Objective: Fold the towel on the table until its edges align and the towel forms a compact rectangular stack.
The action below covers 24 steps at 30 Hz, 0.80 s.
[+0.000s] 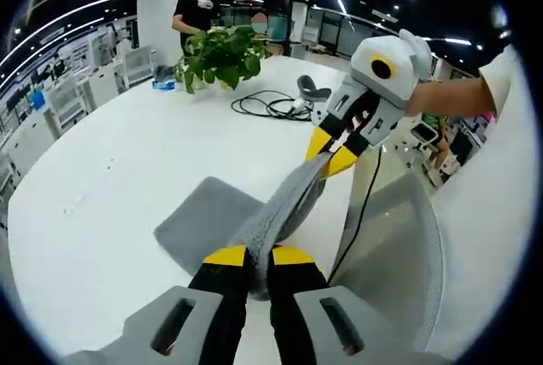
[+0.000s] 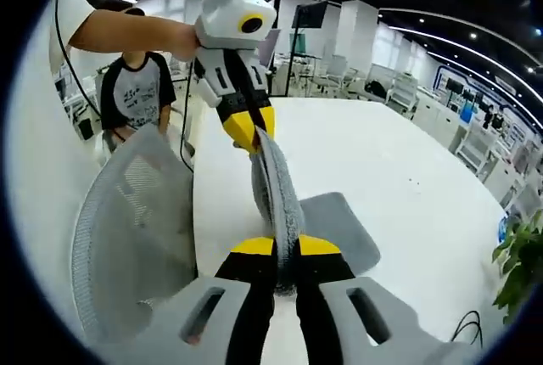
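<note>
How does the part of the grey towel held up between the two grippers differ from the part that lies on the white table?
The lifted part of the towel is bunched into a narrow, taut band; the part on the white table lies flat and wide. The lifted part is pinched at both ends, by the left gripper and the right gripper; the flat part is touched by neither. The lifted part slopes upward; the flat part rests level. Both are the same grey fabric.

Left gripper [image 1: 259, 256] sits low in left gripper view, jaws pinched tight on the grey towel [image 1: 280, 212]. Right gripper [image 1: 331, 157] comes in from upper right, held by a bare arm [image 1: 450, 98], yellow tips squeezed on the towel's other end. Both grippers face each other, well apart, w/ the towel stretched between.
</note>
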Available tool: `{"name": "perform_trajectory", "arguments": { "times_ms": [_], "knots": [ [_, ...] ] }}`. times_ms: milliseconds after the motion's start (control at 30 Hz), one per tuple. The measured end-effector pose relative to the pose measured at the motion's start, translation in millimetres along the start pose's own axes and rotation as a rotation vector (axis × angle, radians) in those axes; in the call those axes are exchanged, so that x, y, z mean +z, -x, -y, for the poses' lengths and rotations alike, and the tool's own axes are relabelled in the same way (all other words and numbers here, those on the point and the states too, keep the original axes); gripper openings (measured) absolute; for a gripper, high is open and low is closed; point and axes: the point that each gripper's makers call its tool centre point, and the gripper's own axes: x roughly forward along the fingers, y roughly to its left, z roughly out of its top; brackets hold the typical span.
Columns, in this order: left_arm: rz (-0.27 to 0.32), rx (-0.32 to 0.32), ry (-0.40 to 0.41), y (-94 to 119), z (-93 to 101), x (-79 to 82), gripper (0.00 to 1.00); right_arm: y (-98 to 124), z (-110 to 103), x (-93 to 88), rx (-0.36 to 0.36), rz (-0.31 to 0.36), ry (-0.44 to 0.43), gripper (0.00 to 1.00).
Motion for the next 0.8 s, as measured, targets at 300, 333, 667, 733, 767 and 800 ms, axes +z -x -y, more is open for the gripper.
{"name": "perform_trajectory", "arguments": {
  "times_ms": [300,333,667,733,767,800],
  "knots": [
    [0.014,0.02,0.018,-11,-15.1,8.6,0.08,-3,22,-0.7,-0.056,-0.004,0.005,0.05],
    [0.013,0.02,0.018,-13,-16.4,8.8,0.08,-3,23,-0.7,-0.057,-0.005,0.006,0.05],
    [-0.008,0.04,0.017,-26,-31.5,4.5,0.08,-17,40,-7.8,-0.077,-0.037,0.049,0.06],
    [-0.011,0.045,0.027,-29,-35.5,3.1,0.08,-19,43,-8.9,-0.074,-0.039,0.06,0.06],
    [-0.011,0.046,0.029,-30,-36.2,2.8,0.08,-20,44,-9.4,-0.074,-0.04,0.068,0.06],
    [-0.011,0.048,0.031,-30,-37.4,2.6,0.08,-22,45,-9.6,-0.073,-0.041,0.074,0.06]
  ]
}}
